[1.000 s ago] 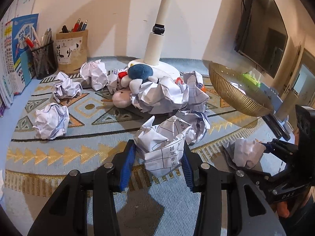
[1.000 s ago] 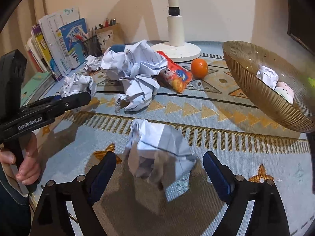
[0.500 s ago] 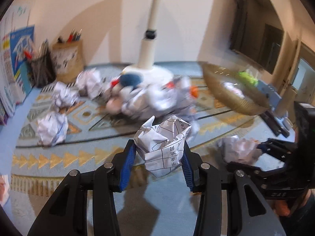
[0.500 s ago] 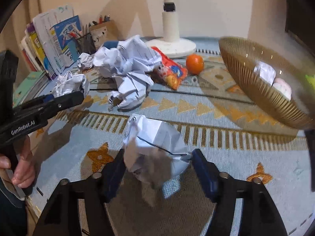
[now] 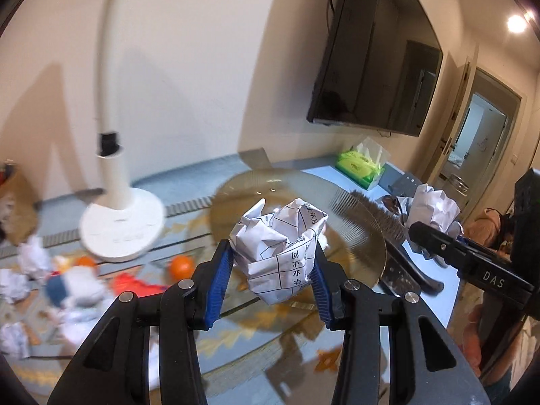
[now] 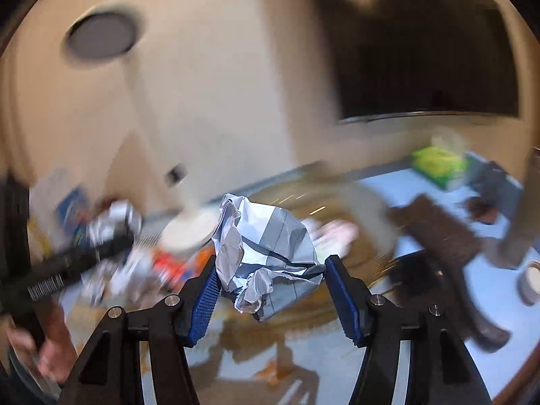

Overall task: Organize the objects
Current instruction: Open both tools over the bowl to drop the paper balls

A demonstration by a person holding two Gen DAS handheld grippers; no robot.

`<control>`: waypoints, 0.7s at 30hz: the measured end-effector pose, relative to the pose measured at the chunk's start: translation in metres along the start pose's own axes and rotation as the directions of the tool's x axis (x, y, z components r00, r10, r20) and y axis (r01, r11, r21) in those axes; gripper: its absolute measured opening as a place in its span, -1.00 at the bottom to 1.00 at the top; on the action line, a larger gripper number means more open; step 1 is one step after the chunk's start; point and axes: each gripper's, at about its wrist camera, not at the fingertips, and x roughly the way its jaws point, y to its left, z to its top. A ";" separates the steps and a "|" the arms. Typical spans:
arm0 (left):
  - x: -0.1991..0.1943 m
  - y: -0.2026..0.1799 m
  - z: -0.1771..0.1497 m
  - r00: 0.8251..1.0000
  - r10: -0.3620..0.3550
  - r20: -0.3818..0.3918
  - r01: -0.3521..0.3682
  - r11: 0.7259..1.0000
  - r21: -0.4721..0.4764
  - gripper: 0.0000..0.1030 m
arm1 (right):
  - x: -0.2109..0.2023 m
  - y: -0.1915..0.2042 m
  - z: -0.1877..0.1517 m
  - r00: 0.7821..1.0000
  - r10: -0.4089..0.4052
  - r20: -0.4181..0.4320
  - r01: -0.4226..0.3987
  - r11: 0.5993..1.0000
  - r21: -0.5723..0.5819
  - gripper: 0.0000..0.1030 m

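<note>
My left gripper (image 5: pixel 273 270) is shut on a crumpled paper ball (image 5: pixel 280 249) printed with a grid, held up in the air in front of the gold wire bowl (image 5: pixel 364 209). In the right wrist view, my right gripper (image 6: pixel 270 280) is shut on a second crumpled paper ball (image 6: pixel 266 253), its blue pads (image 6: pixel 341 293) pressing both sides. That ball (image 5: pixel 435 206) also shows at the right of the left wrist view, beside the bowl. The bowl (image 6: pixel 371 256) is a blurred gold shape behind the right gripper. The left gripper's black body (image 6: pixel 84 256) is smeared at the left.
A white stand base (image 5: pixel 121 226) sits on the patterned rug, with oranges (image 5: pixel 182 266), a plush toy (image 5: pixel 74 287) and more paper balls (image 5: pixel 13 283) to its left. A green tissue box (image 5: pixel 361 167), a wall TV (image 5: pixel 374 67) and a doorway (image 5: pixel 482 128) lie beyond the bowl.
Both grippers have lifted and swung right toward the gold bowl, carrying their paper balls. The right gripper closed on its ball, which lay on the rug a second ago.
</note>
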 end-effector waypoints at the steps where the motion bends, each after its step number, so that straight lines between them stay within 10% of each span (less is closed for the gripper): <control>1: 0.007 -0.002 0.001 1.000 -0.001 -0.008 0.001 1.000 -0.001 -0.20 | 0.004 -0.008 0.005 1.000 -0.025 -0.008 0.026 1.000 0.017 0.18; 6: 0.034 -0.011 0.005 1.000 -0.002 -0.019 0.002 1.000 -0.008 0.09 | 0.032 -0.024 0.017 0.995 -0.065 -0.070 0.067 0.997 0.029 0.19; 8: 0.033 -0.008 0.008 1.000 -0.020 -0.014 0.019 0.999 -0.030 0.71 | 0.037 -0.028 0.017 0.994 -0.073 -0.077 0.075 0.997 0.025 0.29; 15: -0.035 0.015 0.001 0.994 -0.056 0.095 0.062 0.996 -0.058 0.73 | 0.032 -0.028 0.019 0.996 -0.078 -0.050 0.079 0.997 0.020 0.45; 21: -0.137 0.058 -0.031 0.971 0.086 0.222 -0.065 0.993 -0.102 0.93 | 0.014 0.005 0.005 0.998 0.040 -0.055 -0.040 0.999 -0.002 0.46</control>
